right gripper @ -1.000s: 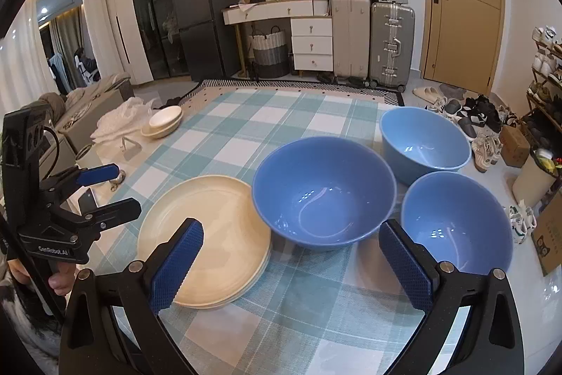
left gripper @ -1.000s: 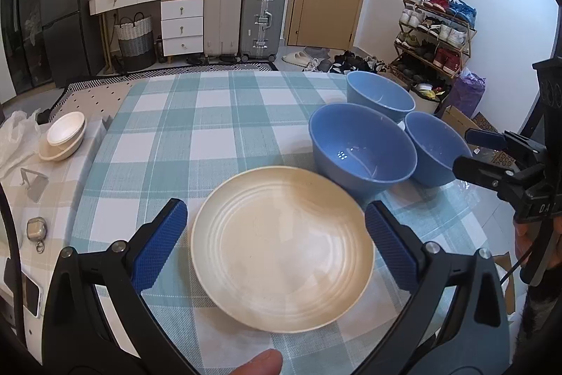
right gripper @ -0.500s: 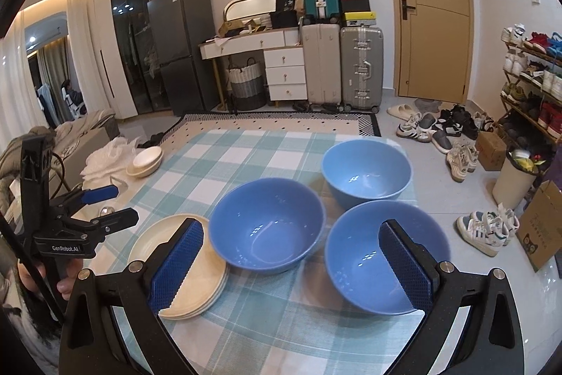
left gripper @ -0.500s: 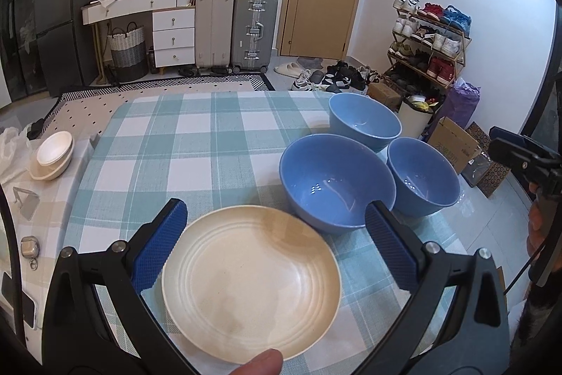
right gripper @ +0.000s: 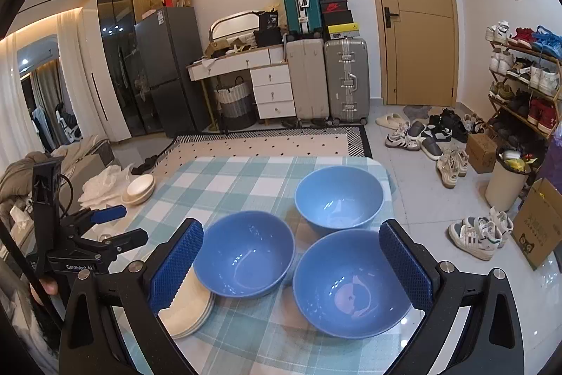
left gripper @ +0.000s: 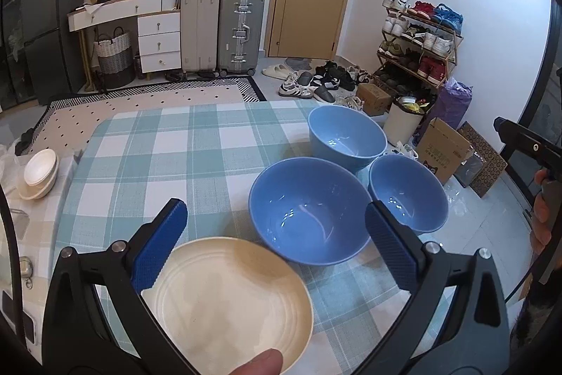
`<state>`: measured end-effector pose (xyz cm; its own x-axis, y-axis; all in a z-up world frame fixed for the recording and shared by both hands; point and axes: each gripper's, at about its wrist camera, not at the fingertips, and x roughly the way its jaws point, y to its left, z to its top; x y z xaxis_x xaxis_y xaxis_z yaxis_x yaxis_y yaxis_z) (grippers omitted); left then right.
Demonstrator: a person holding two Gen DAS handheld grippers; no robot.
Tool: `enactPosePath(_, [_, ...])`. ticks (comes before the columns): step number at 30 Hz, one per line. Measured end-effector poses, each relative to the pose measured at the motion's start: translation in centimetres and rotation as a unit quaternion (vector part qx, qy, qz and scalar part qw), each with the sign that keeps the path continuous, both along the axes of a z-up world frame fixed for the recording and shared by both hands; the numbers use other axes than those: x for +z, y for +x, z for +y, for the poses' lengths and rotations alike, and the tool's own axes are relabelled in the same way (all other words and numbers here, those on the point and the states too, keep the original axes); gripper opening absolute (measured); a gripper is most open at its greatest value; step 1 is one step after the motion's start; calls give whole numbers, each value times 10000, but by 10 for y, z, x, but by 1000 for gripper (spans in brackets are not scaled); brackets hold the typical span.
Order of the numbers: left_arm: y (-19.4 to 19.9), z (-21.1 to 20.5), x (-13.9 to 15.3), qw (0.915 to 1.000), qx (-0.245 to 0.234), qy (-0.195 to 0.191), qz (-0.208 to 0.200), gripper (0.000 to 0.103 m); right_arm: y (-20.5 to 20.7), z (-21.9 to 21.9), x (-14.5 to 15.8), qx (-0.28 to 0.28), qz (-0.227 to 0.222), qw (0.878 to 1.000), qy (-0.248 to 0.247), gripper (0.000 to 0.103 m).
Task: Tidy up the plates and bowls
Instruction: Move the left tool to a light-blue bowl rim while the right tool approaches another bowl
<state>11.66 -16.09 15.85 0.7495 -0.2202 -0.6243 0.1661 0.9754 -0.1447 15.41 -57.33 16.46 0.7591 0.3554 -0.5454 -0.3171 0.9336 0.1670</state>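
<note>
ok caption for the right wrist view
Open right gripper above three blue bowls and stacked cream plates on a checked tablecloth.

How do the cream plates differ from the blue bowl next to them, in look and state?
The cream plates are flat, ridged and stacked; the blue bowl is deep, smooth and stands alone. The plates look matte, while the bowl is glossy with light glints. Seen from the right wrist, the bowl's rim overlaps the plates' edge. Both rest empty on the checked tablecloth.
</note>
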Motion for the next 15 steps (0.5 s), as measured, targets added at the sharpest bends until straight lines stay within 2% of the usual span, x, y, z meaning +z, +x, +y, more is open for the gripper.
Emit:
enactPosePath(7, [25, -18, 7, 9999, -129, 82, 40, 101, 6, -14, 18, -166, -95, 9998, 23, 102])
enactPosePath(15, [58, -34, 6, 9995, -292, 122, 99, 101, 29, -33, 25, -339, 17, 9994, 78, 102])
